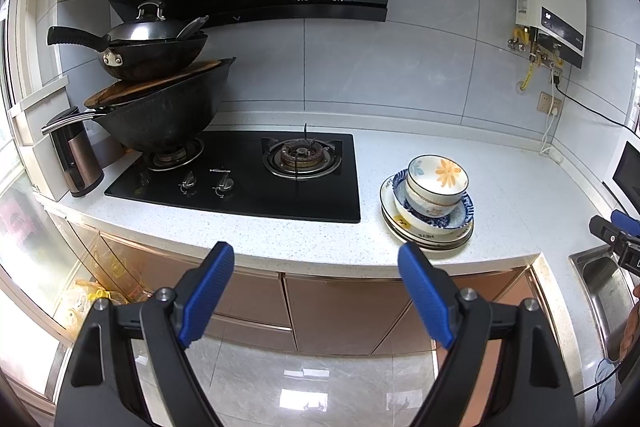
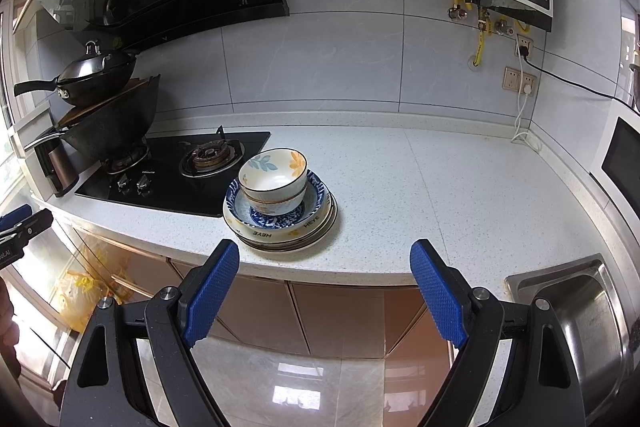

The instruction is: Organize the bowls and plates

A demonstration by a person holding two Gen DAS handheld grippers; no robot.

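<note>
Both grippers, left (image 1: 316,291) and right (image 2: 325,291), spread wide, gripping nothing; ahead, bowls (image 2: 273,179) nested on stacked plates (image 2: 280,233): either already organized or awaiting sorting.

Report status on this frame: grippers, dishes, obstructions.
Left gripper open, empty. Right gripper open, empty, short of counter. Floral bowls nested atop blue-patterned dish and plate stack, beside gas hob. Path clear.

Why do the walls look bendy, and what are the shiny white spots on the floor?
Both wrist views use fisheye lenses, so the tile lines and countertop curve. The left view's floor shows bright glare patches; the right view's floor does too. The stacked bowls look sharp.
</note>
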